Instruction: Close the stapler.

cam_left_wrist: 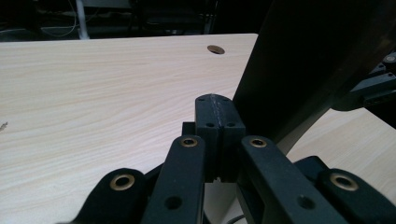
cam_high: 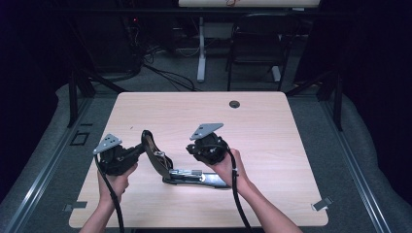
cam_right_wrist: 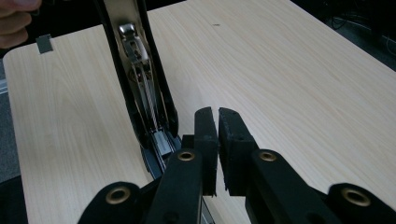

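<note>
From the high view, an opened stapler point(cam_high: 167, 165) lies low and centre on the tabletop point(cam_high: 262, 126), its lid raised between the left gripper point(cam_high: 138, 151) and right gripper point(cam_high: 194, 148). In the left gripper view, the fingers point(cam_left_wrist: 208, 123) are pressed together, the dark lid point(cam_left_wrist: 299, 60) just right of them. In the right gripper view, the fingers point(cam_right_wrist: 205, 140) stand nearly closed on nothing, the stapler point(cam_right_wrist: 140, 74) just left of them.
</note>
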A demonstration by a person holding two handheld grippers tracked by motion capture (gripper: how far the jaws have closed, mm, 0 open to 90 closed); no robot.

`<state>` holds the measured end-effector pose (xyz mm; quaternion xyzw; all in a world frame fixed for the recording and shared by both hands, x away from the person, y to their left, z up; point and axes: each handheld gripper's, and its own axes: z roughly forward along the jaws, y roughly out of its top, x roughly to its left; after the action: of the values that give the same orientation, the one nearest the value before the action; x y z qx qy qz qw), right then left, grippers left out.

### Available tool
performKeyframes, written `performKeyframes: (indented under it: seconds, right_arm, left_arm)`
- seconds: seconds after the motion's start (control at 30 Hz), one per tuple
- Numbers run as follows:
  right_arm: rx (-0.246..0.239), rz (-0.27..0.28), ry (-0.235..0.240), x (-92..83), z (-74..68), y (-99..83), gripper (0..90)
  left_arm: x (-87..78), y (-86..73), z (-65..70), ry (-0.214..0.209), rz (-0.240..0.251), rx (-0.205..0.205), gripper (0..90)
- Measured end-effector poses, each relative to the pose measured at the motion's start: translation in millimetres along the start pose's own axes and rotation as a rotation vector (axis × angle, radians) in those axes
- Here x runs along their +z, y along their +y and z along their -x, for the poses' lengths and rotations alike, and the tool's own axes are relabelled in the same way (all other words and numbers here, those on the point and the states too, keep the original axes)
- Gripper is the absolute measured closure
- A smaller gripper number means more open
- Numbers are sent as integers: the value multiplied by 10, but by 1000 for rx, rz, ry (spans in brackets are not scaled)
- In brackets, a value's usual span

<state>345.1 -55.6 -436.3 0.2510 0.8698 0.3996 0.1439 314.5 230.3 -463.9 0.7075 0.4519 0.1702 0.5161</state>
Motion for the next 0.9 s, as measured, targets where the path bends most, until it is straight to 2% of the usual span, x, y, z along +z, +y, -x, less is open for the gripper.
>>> performKeyframes:
  seconds: [0.4,0.53,0.67,0.7,0.73,0.77,0.8,0.87,0.9]
  right_arm:
    - [17,14,31,61,-33,129,869]
    - [32,14,44,83,-35,160,869]
    - [60,26,48,88,-15,174,872]
    - [64,34,50,82,-14,175,900]
    - [65,21,12,77,-16,175,900]
    - [72,15,10,68,9,157,900]
    - [98,26,36,58,51,124,900]
    - [119,17,29,36,116,56,900]
    - [145,15,42,22,164,6,900]
  left_arm:
    - [137,21,112,-31,-15,31,900]
    - [196,-5,144,-58,-46,40,900]
    - [300,-61,198,-82,-108,78,900]
    - [330,-74,218,-87,-125,90,900]
    - [359,-84,234,-94,-141,101,900]
    - [391,-94,252,-102,-155,107,900]
    - [421,-102,272,-103,-171,118,900]
    - [472,-111,301,-100,-182,130,900]
    - [482,-108,299,-106,-191,132,900]
